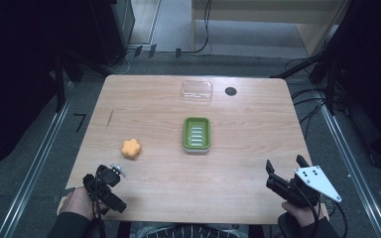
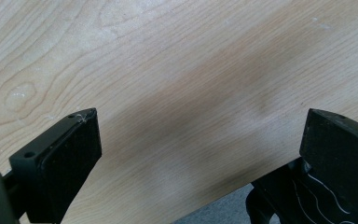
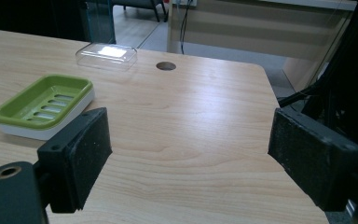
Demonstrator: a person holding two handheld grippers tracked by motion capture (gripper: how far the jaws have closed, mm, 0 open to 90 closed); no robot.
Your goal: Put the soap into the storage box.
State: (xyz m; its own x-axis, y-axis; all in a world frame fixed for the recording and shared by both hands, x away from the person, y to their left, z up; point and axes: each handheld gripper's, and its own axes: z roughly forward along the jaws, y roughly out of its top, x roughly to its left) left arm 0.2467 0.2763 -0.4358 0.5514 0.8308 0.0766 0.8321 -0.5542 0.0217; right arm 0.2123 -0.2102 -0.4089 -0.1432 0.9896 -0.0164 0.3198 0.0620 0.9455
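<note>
- The left gripper [image 1: 113,174] sits at about 7 o'clock on the wooden table [image 1: 154,104], over its near-left corner, held by the person's left hand [image 1: 77,202]. In the left gripper view its jaws stand wide apart with nothing between them, only bare wood grain below and the table's edge at the bottom.
- An orange flower-shaped piece [image 1: 131,148] lies flat on the table at about 9 o'clock from the centre, just beyond the left gripper and apart from it.
- A green soap dish [image 1: 197,134] with a ribbed inner floor rests on a white base near the table's middle, well apart from the orange piece at its 8 o'clock. In the right gripper view the dish [image 3: 44,111] sits beyond the left-hand jaw.
- A clear plastic lid [image 1: 197,91] lies at 12 o'clock from the dish, near the far edge, not touching it.
- A dark round hole [image 1: 230,91] in the tabletop is just beside the lid, at its 3 o'clock.
- The right gripper [image 1: 285,165] is at about 5 o'clock, over the near-right corner, with its grey three-cornered plate on top. Its jaws are spread wide and hold nothing; they point toward the far edge.
</note>
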